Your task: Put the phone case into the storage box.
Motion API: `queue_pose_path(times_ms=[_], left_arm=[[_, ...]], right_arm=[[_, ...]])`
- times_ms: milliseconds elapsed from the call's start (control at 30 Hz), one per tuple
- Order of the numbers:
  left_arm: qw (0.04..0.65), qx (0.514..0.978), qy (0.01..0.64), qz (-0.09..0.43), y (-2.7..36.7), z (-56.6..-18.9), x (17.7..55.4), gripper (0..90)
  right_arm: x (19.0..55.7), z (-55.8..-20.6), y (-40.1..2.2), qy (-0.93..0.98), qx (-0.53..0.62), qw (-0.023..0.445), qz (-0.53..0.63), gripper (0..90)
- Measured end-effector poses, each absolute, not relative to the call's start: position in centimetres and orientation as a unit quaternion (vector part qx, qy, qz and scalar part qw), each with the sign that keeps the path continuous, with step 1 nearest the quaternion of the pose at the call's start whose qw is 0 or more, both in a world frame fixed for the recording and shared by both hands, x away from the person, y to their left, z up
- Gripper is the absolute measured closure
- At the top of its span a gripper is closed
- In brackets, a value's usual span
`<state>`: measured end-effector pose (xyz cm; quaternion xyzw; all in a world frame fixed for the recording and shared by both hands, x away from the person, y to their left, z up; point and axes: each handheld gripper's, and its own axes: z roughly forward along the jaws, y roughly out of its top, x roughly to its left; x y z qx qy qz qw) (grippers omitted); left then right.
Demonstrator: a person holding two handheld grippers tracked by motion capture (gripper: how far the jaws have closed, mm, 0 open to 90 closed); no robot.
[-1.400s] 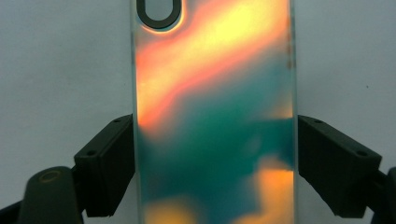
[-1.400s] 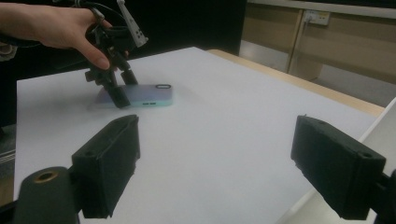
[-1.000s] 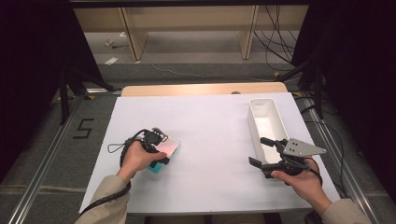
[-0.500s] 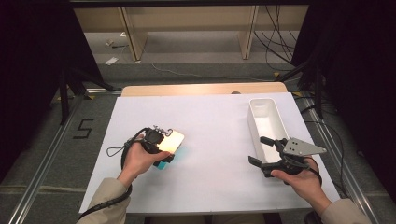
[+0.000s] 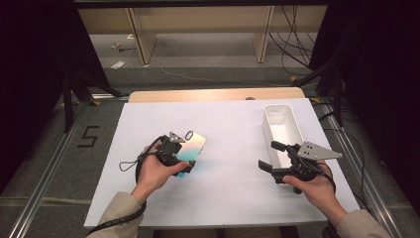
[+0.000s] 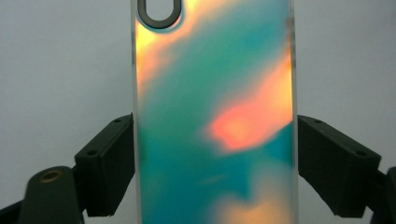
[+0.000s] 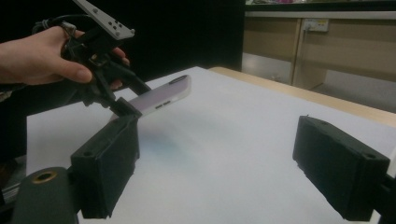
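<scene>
The white table (image 5: 233,198) is bright and evenly lit from above, while the room around it falls off into near black at both sides. Shadows on the tabletop are soft and faint; a dim bluish smudge lies under the phone case (image 5: 190,151). In the left gripper view the case (image 6: 215,116) sits very close and out of focus, its teal and orange sheen smeared into blobs, with glare along its edges. In the right gripper view the near jaws are slightly soft and the background shelves are dim. The high view is a little grainy.
</scene>
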<state>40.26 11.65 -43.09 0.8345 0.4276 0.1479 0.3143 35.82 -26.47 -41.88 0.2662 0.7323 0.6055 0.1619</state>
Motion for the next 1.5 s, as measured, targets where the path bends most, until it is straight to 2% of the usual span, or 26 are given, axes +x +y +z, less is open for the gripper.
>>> queue_pose_path(times_ms=[533,1500], left_arm=[[0.345,0.826,0.415,0.164,10.6,-42.8,39.6,17.2],[0.377,0.824,0.384,0.176,7.7,-42.2,38.1,17.3]], right_arm=[[37.3,-41.4,-22.8,0.732,0.263,0.149,0.610,15.7],[40.7,-40.9,-18.5,0.730,0.277,0.144,0.609,16.2]])
